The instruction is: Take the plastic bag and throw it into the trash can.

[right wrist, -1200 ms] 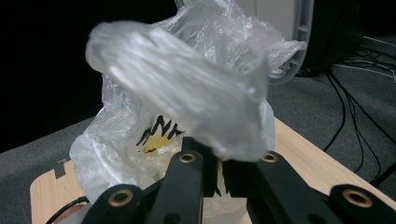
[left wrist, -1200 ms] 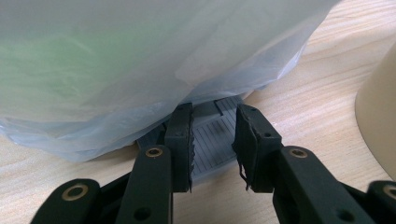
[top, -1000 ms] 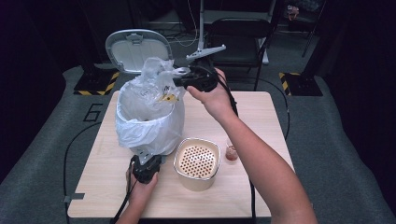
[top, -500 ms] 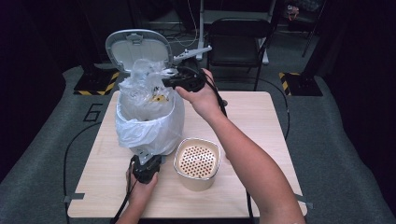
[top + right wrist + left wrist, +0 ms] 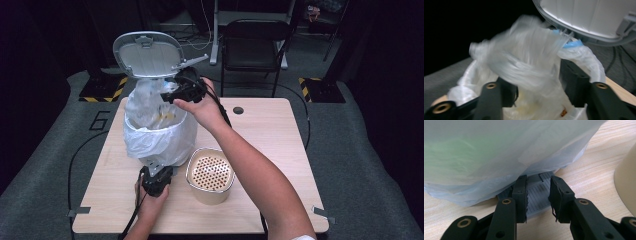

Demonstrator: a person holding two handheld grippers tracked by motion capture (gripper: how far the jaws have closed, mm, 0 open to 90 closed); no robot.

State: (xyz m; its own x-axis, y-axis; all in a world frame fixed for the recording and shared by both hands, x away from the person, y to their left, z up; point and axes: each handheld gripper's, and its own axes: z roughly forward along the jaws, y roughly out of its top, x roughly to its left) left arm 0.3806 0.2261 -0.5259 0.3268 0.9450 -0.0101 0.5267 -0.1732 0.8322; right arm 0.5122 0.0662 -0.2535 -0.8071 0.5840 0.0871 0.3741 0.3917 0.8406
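A grey pedal bin with a white plastic liner (image 5: 157,137) stands on the table, its lid (image 5: 147,52) raised. My left gripper (image 5: 156,177) sits low at the bin's foot, shut on the ribbed grey pedal (image 5: 536,200), one jaw on each side of it. My right gripper (image 5: 167,96) hovers over the bin's mouth. Its jaws have just been opening, and a crushed clear plastic bottle (image 5: 524,62) lies blurred and loose between them, above the liner (image 5: 584,55).
A beige tub with a perforated top (image 5: 210,175) stands right of the left hand, close to the bin. The wooden table (image 5: 270,135) has a small round hole (image 5: 238,110) at the back. A black chair (image 5: 255,45) stands behind the table.
The right hand moved left and down, bringing the bottle over the bin's mouth, and its jaws spread apart. The left hand stayed at the pedal.
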